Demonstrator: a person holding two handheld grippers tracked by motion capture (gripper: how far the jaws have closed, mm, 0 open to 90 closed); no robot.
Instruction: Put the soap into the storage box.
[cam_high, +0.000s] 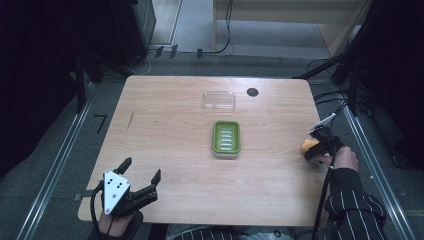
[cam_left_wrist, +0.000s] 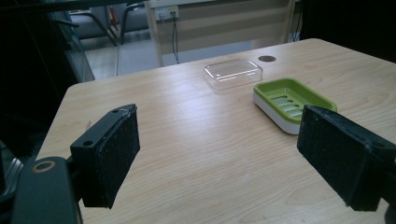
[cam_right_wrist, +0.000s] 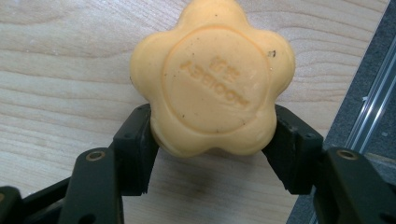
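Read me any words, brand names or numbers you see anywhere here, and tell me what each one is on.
Embossed line on the orange flower-shaped soap, seen upside down in the right gripper view: too shallow to read with certainty.
Two small characters stamped beside that line on the soap: too faint to read.
Green soap dish: no text.
Clear lid: no text.

Clear lid (cam_high: 219, 100) — green soap dish (cam_high: 226, 138)

Pale wooden worktop (cam_high: 165, 125)

A green soap dish (cam_high: 226, 138) sits mid-worktop, a clear lid (cam_high: 219, 100) beyond it, orange soap (cam_high: 307, 146) at the right edge.
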